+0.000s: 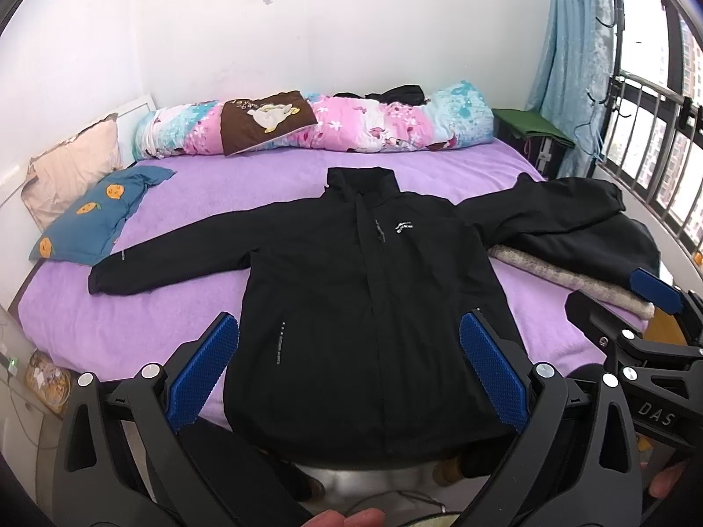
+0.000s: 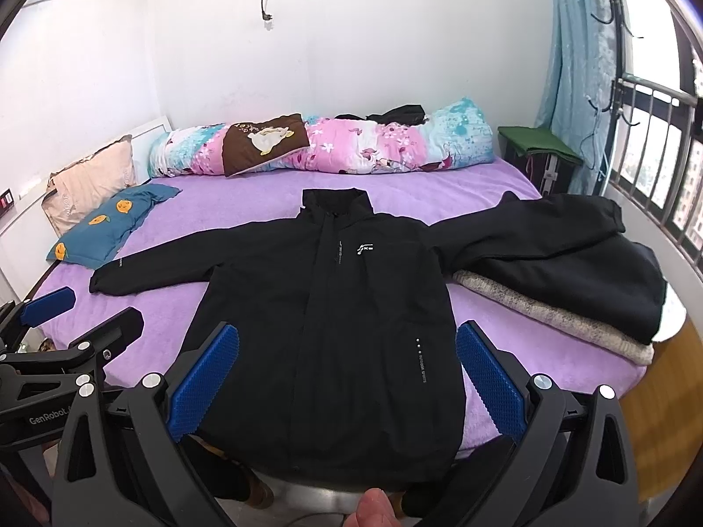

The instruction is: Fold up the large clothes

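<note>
A: Jacket [image 1: 369,307] first: where does it lie?

B: Black, front up, spread flat on the purple bed sheet [image 1: 175,307], collar toward the far wall, hem hanging just over the near edge of the bed. One sleeve stretches out flat toward the blue pillow [image 1: 101,219] with the orange prints; the other runs onto the pile of folded clothes [image 2: 571,290] at the window side.

A: And the left gripper [image 1: 347,360]?

B: Held above the lower part of the jacket, fingers [image 1: 202,373] spread wide, blue pads facing each other, nothing between them. It touches no cloth.

A: The right gripper [image 2: 347,364]?

B: Likewise spread wide and empty, hovering over the near hem. From the left camera its blue tip shows at the right edge, beside the pile.

A: What lies behind?

B: A rolled flowered quilt [image 2: 351,145] along the far wall, with a brown cushion [image 2: 263,140] leaning on it. A pale pillow [image 1: 74,167] stands in the corner, and a blue curtain [image 2: 575,66] hangs by the barred window [image 2: 659,167]
</note>
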Demonstrator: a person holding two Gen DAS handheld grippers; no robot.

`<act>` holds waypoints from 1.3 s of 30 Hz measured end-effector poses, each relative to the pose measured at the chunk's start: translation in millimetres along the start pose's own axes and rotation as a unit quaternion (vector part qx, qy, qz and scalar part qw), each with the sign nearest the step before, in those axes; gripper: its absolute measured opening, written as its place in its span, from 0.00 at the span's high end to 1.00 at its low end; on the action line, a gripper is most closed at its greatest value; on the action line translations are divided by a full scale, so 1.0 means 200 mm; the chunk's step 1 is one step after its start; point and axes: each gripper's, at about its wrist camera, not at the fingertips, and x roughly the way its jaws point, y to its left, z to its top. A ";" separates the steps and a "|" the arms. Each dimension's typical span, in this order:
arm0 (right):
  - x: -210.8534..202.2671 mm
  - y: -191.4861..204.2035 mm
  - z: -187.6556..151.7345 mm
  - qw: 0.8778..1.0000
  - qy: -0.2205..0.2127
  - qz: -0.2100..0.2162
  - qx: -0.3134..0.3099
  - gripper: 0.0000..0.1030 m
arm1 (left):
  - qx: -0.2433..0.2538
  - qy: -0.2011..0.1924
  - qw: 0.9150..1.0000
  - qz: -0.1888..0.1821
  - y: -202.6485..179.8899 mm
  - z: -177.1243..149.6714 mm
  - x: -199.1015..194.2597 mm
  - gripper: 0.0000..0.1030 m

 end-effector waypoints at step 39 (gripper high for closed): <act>0.03 0.03 -0.01 1.000 0.005 0.006 -0.001 0.05 | -0.004 0.000 1.000 -0.003 0.02 -0.01 -0.04 0.06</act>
